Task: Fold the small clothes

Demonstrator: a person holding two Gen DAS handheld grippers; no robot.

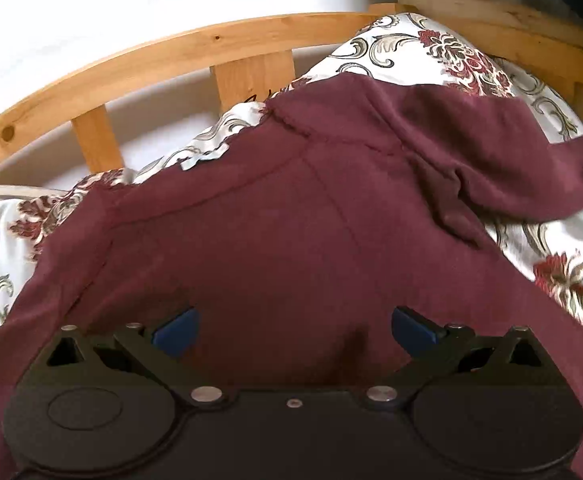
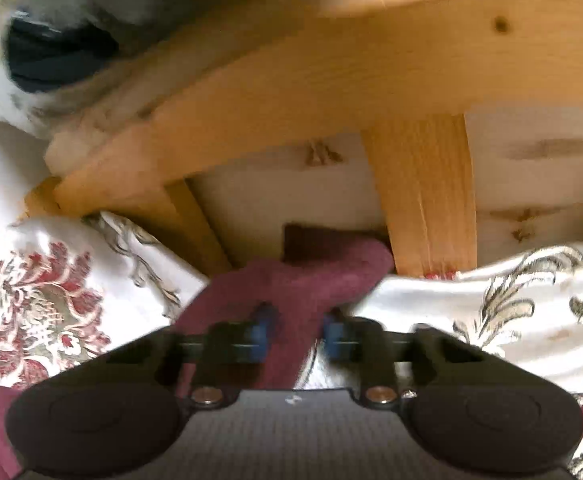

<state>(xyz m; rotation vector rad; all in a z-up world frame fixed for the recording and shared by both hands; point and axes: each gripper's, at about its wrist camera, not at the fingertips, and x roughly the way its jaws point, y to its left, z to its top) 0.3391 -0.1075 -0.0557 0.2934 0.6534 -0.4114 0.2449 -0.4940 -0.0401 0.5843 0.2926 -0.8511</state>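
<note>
Sweater (image 2: 291, 280) sleeve between right tongs (image 2: 297, 334).

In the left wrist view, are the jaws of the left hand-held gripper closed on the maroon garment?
No, the left hand-held gripper has its blue pads wide apart, with the maroon garment lying flat between them.

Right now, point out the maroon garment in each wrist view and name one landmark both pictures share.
Left wrist view: the maroon garment fills the centre and lower half, spread on the floral bedcover, one sleeve running off to the right.
Right wrist view: only a narrow strip of it shows at lower centre, between the right gripper fingers.
Shared landmark: the slatted wooden bed frame behind the bedding.
</note>
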